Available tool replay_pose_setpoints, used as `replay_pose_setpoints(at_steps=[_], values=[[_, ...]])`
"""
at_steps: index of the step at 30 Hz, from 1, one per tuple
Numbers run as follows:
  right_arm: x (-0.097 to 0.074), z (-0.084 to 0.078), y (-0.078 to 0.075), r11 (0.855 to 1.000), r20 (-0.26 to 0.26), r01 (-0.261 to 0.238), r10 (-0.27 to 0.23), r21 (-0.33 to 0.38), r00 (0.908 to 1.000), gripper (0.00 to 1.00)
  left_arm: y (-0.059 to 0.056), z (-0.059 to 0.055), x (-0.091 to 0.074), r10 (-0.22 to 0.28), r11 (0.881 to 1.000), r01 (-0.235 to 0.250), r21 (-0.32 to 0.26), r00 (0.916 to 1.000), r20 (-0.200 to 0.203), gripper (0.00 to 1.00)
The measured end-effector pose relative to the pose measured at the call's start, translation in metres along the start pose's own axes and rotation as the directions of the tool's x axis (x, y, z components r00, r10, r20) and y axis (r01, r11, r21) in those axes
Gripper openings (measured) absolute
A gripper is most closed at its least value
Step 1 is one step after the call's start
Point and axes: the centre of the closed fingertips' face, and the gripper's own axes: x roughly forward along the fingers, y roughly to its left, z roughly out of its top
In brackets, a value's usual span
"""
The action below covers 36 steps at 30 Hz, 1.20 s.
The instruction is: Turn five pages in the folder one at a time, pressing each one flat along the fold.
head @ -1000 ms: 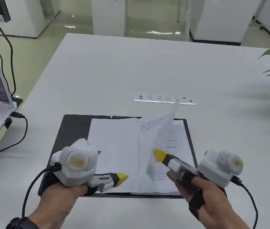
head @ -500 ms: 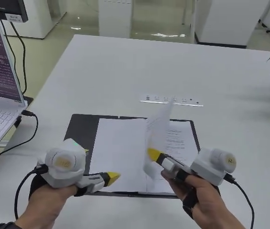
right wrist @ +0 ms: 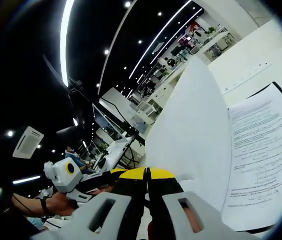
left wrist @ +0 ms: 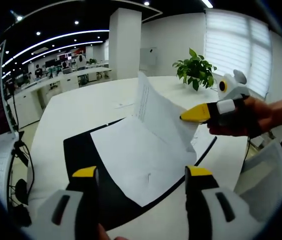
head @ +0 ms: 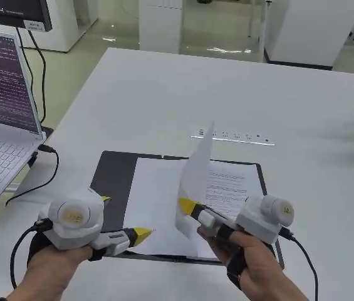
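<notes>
A laptop (head: 1,125) sits open at the tabletop's left edge. The left gripper (left wrist: 141,172) is held by the front left part of the black folder (head: 111,179), its 2 yellow-tipped jaws spread apart around nothing. The folder lies open near the tabletop's front edge. 1 white page (head: 195,175) stands nearly upright above the fold, and the right gripper (head: 187,206) is clamped on its lower edge. A printed sheet (head: 233,188) lies flat on the folder's right half.
</notes>
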Motion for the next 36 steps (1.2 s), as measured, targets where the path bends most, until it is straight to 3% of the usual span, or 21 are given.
replay_pose_setpoints(at_steps=[6, 23, 36], values=[[0.01, -0.011, 0.005, 1.0, -0.031, -0.021, 0.021, 0.003, 0.9993, 0.0, 0.001, 0.0, -0.006, 0.004, 1.0, -0.004, 0.004, 1.0, 0.0, 0.7], [0.036, -0.047, 0.013, 0.998, -0.125, -0.051, 0.055, 0.033, 0.9906, 0.0, 0.018, -0.012, -0.025, 0.052, 0.998, -0.052, -0.038, 0.9986, -0.008, 0.7], [0.052, -0.065, 0.001, 0.998, -0.167, -0.037, 0.045, 0.054, 0.9848, 0.0, 0.025, -0.015, -0.027, 0.061, 0.996, -0.061, -0.059, 0.9981, -0.007, 0.7]])
